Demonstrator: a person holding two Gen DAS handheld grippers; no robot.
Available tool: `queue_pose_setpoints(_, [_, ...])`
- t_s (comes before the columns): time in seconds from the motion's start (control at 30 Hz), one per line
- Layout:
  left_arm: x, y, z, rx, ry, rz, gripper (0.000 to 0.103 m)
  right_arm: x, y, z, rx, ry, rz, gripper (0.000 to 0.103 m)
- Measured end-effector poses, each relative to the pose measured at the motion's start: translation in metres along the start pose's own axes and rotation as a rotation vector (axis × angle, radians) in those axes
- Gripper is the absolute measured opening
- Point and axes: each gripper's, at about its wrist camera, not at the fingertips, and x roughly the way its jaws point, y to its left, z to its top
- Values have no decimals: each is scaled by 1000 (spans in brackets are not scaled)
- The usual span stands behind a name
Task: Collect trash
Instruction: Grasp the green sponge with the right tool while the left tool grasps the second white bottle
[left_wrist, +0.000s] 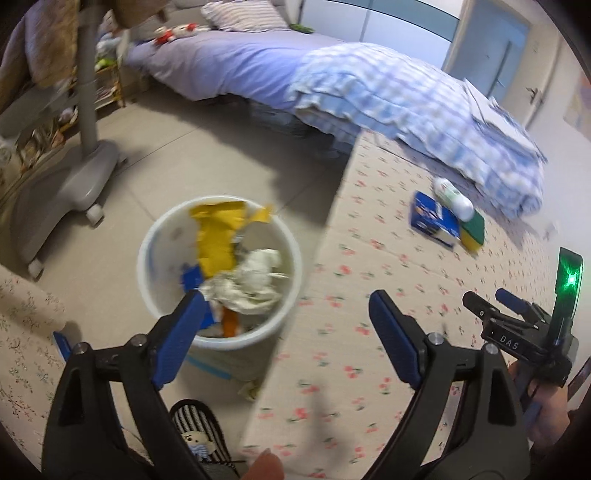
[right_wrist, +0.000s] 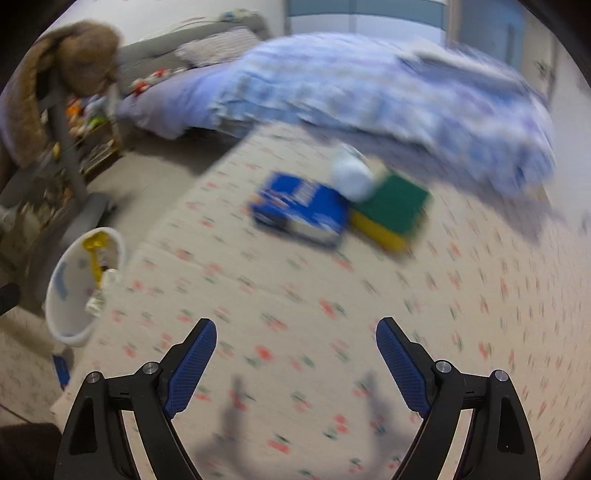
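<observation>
A white round bin (left_wrist: 155, 236) on the grey floor holds yellow paper, crumpled white paper and other scraps; it also shows in the right wrist view (right_wrist: 70, 299). My left gripper (left_wrist: 284, 306) is open and empty just above the bin's near edge. On the flowered mat lie a blue box (left_wrist: 434, 219), a white bottle (left_wrist: 454, 195) and a green-and-yellow sponge (left_wrist: 474, 229); the right wrist view shows the box (right_wrist: 299, 206), bottle (right_wrist: 352, 175) and sponge (right_wrist: 395, 210). My right gripper (right_wrist: 295, 332) is open and empty above the mat, short of them.
A bed (left_wrist: 258, 62) with a blue checked quilt (left_wrist: 424, 110) hanging to the mat fills the back. A grey wheeled stand (left_wrist: 85, 122) is left of the bin. The right gripper's body (left_wrist: 517, 332) shows at the right. A striped slipper (left_wrist: 199, 424) is below.
</observation>
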Motion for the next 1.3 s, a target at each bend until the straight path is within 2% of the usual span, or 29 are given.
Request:
queue_pose_setpoints(0.13, [16,-29,-9,43,29,7,92,-3,-37,-6,87,0,-18,90])
queue_pose_setpoints(0.17, [19,-34,-11,48,35,11,92,-5,-47,-6,99,-3,-1,90])
queue_pose_setpoints(0.27, [31,-49,-10,66,60,14,92,-10,-71,-4,115,-32,-21,90])
queue_pose_setpoints(0.5, [58,-93,22,201,30,29,92,-5,-118,3,174,-54,21,90])
queue_pose_setpoints(0.57, [69,-108,36,231,38,8,92,-1,-124,10,166,-59,38,90])
queue_pose_setpoints(0.73, [94,-124,77,181,51,-39,92,18,-130,46,193,-34,85,90])
queue_pose_setpoints(0.9, [112,-133,107,131,75,-105,92,58,-108,79,179,24,109,90])
queue_pose_setpoints(0.97, [121,-138,117,122,109,-138,92,73,-100,84,166,36,106,89])
queue_pose_setpoints(1.03, [131,-145,127,107,139,-176,85,86,-98,87,179,45,112,75])
queue_pose_setpoints(1.07, [135,-150,130,100,149,-194,83,86,-98,88,181,23,115,71])
queue_pose_setpoints(1.1, [139,-154,133,97,155,-209,81,86,-99,87,185,19,158,57])
queue_pose_setpoints(1.23, [159,-186,141,88,195,-289,71,81,-107,83,182,19,201,47])
queue_pose_setpoints(1.3, [171,-203,139,91,231,-309,67,74,-114,80,188,18,205,46])
